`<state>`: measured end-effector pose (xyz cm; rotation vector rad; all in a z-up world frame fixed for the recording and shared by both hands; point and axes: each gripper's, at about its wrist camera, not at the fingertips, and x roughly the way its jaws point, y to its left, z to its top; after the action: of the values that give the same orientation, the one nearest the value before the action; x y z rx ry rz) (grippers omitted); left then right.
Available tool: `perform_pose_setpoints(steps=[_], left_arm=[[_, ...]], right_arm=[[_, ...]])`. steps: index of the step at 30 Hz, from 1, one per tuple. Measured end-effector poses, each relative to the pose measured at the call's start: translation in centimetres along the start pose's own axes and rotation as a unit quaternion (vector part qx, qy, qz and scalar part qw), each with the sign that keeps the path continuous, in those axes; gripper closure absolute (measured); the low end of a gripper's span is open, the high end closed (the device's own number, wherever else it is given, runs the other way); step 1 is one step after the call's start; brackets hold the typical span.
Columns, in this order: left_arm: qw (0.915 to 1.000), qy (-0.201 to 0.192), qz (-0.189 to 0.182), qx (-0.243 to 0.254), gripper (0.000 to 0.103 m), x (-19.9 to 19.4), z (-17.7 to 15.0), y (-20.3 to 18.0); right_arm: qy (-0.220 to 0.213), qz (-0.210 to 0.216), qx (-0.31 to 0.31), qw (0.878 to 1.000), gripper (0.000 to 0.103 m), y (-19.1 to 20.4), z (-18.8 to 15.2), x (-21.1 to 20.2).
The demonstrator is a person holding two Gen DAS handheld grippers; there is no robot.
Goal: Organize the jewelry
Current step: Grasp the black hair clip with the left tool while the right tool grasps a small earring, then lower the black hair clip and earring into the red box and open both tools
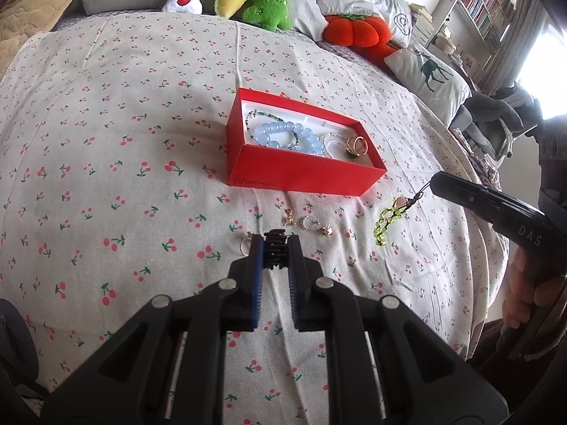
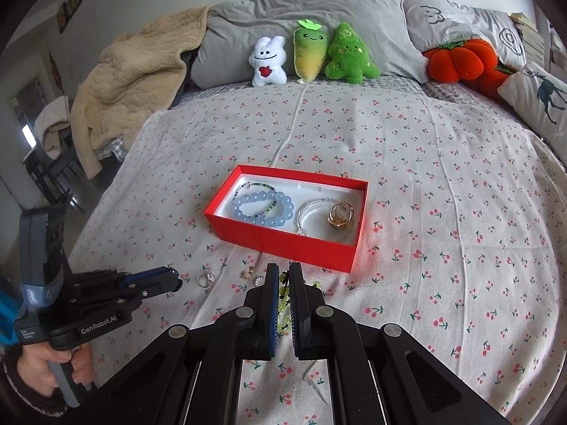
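Left tool [image 1: 275, 239] clamped on black hair clip [image 1: 275, 251]; right tool [image 2: 282, 276] clamped on cord of yellow-green bead charm [image 1: 388, 221], dangling above bed [image 1: 106, 141], near red box [image 1: 304, 173] holding bracelets.

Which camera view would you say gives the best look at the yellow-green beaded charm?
The left wrist view: the yellow-green beaded charm hangs in full from the right gripper. In the right wrist view only bits of it show between the closed fingers.
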<state>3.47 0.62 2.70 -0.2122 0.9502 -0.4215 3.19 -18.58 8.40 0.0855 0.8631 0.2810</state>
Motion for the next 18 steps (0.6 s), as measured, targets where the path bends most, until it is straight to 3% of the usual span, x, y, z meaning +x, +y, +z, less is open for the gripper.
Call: perform_pose_setpoints(steps=[11, 18], left_arm=[[0.9993, -0.003, -0.029, -0.022, 0.089, -0.5, 1.1, 0.4], [0.9995, -0.012, -0.025, -0.018, 0.089, -0.7, 3.0, -0.2]], right_arm=[[-0.023, 0.011, 0.015, 1.0, 0.097, 0.1, 1.9, -1.1], [-0.033, 0.016, 0.026, 0.999, 0.097, 0.0, 3.7, -1.0]])
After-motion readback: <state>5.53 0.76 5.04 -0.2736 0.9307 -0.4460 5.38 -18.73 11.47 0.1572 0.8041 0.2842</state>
